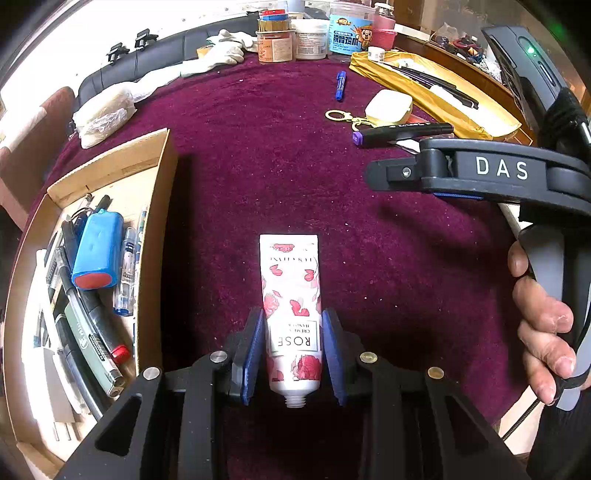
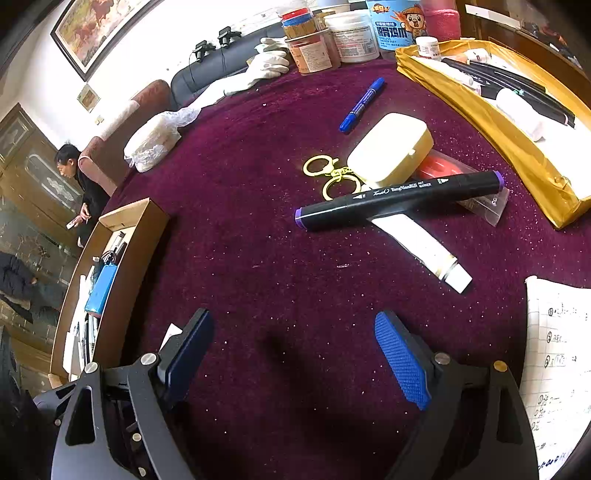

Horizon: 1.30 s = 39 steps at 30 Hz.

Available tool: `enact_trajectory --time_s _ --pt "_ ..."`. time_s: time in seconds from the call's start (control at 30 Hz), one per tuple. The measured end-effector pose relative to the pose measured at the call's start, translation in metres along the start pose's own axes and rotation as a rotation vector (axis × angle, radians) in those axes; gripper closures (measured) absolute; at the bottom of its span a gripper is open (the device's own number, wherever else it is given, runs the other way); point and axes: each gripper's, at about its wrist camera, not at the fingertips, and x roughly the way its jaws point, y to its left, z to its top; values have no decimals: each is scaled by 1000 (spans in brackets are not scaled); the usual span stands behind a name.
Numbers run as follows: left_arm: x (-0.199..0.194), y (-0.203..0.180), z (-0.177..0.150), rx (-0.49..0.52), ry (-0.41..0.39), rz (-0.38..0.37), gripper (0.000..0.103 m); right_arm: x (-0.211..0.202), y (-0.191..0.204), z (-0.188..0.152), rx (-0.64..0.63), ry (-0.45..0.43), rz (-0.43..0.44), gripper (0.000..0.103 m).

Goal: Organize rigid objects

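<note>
While the left tongs clench a rose-printed hand cream tube between their blue pads, the tube points away from the camera with its bare threaded neck toward the wrist and no cap on it. It hangs over the dark red cloth of the tabletop; whether its far end touches the cloth cannot be told.

The right tongs stand wide apart with nothing between them, only bare cloth below. In the left wrist view the right hand wraps the handle of that tool, whose body bears the letters DAS.

Just left of the left tongs sits an open wooden box, holding pens, markers and a blue block with a red end.

Ahead of the right tongs lies a black marker with purple ends, resting across a white tube and a clear packet. Beside it are a cream-coloured case and a yellow key ring, touching or nearly so. Farther off a blue pen lies alone.

On the right edge a yellow tray holds more black markers and a white roll. Jars and tubs and white gloves line the far rim. A sheet of handwritten paper lies near the right tongs.
</note>
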Motion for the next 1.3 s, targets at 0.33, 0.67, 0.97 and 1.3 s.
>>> enact_trajectory --time_s 0.33,0.67,0.97,1.3 --pt "-1 0 -1 3 -1 5 70 0 0 0 3 1 11 14" --pt "-2 -2 -1 5 5 -24 70 -39 -35 24 34 -86 11 14" --pt "-4 5 -3 -18 6 -35 70 -32 -63 50 76 -68 -98 25" --pt "-1 2 -2 -13 10 -20 70 -9 -65 64 354 -18 -143 25"
